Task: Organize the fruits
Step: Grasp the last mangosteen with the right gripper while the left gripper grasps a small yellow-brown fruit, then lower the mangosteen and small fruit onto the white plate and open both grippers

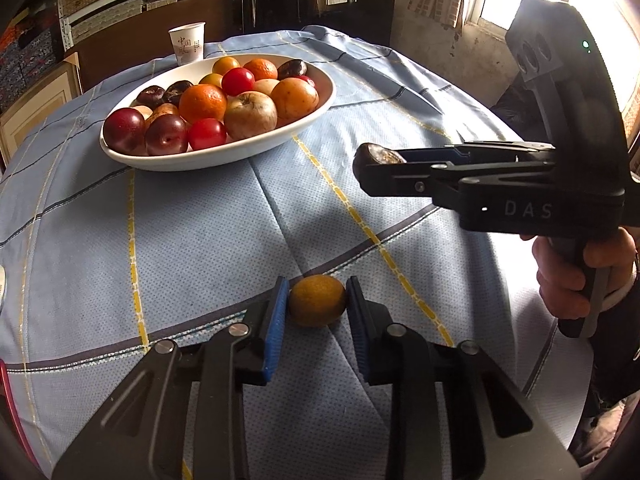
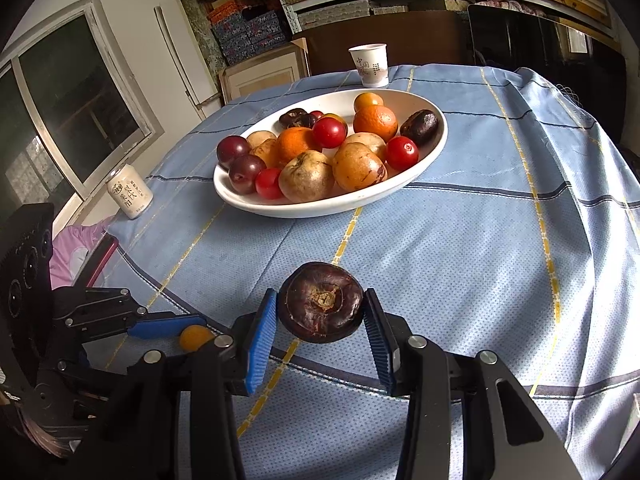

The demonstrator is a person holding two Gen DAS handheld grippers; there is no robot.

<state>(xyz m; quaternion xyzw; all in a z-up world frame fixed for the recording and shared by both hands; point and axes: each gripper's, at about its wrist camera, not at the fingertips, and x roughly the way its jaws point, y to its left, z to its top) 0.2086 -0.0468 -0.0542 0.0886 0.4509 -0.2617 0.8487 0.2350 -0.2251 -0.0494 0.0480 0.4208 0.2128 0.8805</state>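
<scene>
Left wrist view, nearest first: the left gripper (image 1: pixel 317 312) has its blue pads pressed against both sides of a small yellow-orange fruit (image 1: pixel 317 300) resting on the blue checked tablecloth (image 1: pixel 200 240). The gripper's lower body is cut off by the frame edge. To the right, a hand (image 1: pixel 580 276) grips the handle of the right gripper (image 1: pixel 378 164), seen side-on, with only a sliver of its dark load showing. Right wrist view makes it clear: the right gripper clamps a dark brown, wrinkled round fruit (image 2: pixel 321 307), lifted above the cloth. Farther back sits a white oval bowl (image 1: pixel 248 152) piled with oranges, red plums, cherry tomatoes and an apple; some pieces are hidden behind others. Beyond it stands a paper cup (image 1: pixel 188 42), and a pale can (image 2: pixel 129 191) near the table's left edge.
</scene>
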